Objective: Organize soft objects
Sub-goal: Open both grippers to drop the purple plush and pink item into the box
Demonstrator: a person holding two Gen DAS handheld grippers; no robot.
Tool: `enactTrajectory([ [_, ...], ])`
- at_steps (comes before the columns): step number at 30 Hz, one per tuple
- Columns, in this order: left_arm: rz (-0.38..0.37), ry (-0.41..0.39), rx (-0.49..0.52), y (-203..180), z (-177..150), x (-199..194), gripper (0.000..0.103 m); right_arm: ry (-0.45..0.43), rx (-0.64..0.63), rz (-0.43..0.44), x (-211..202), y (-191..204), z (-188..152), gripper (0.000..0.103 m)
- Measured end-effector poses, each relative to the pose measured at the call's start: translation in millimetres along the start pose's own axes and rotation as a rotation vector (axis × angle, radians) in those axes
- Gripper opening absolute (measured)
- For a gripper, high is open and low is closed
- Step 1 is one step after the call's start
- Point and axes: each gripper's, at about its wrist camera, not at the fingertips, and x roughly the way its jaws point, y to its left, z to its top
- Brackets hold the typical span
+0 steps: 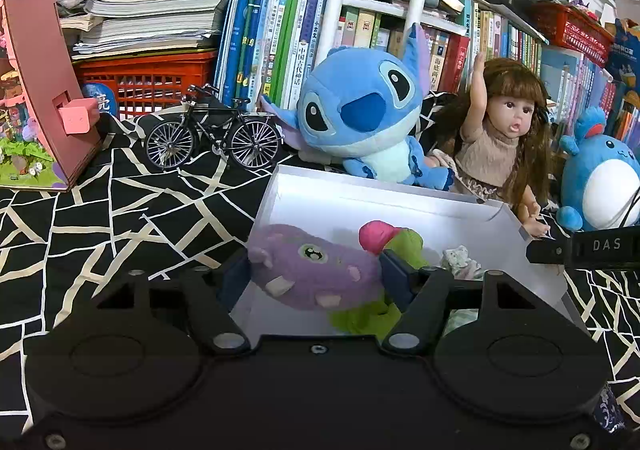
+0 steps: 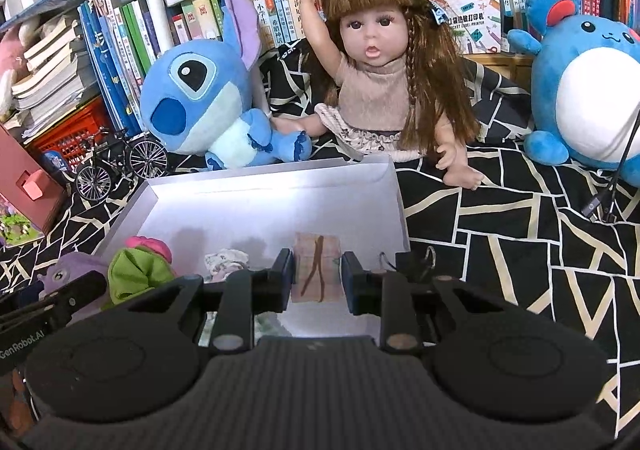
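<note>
Left claw point(image 1: 314, 274) matte black w/ navy pads, silver screws, right claw point(image 2: 316, 276) same, ribbed top

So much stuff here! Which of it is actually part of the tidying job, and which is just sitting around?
Part of the job:
- white box
- purple plush, held in the left gripper
- green and pink soft toy, in the box
- small beige pouch, between the right gripper fingers

Just lying about:
- blue plush
- doll
- toy bicycle
- books

Fuzzy purple plush toy point(image 1: 316, 270) lies in a smooth matt white box point(image 1: 400, 206)
</note>
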Motion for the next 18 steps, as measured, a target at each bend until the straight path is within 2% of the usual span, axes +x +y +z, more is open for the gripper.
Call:
enactTrajectory([
  [2, 0.002, 0.004, -0.005, 0.1, 0.3, -0.3, 0.068, -0.01, -0.004, -0.001, -2.2, 0.0, 0.6, 0.052],
  [12, -0.009, -0.014, 0.001, -2.3, 3.9, -9.6, 0.082, -0.044, -0.017, 0.019, -14.8, 2.8, 2.3, 0.063],
  [18, -0.031, -0.042, -0.039, 1.5, 11.0, -24.0, 0.088, -0.06, -0.014, 0.036, -25.1, 2.0, 0.7, 0.068],
])
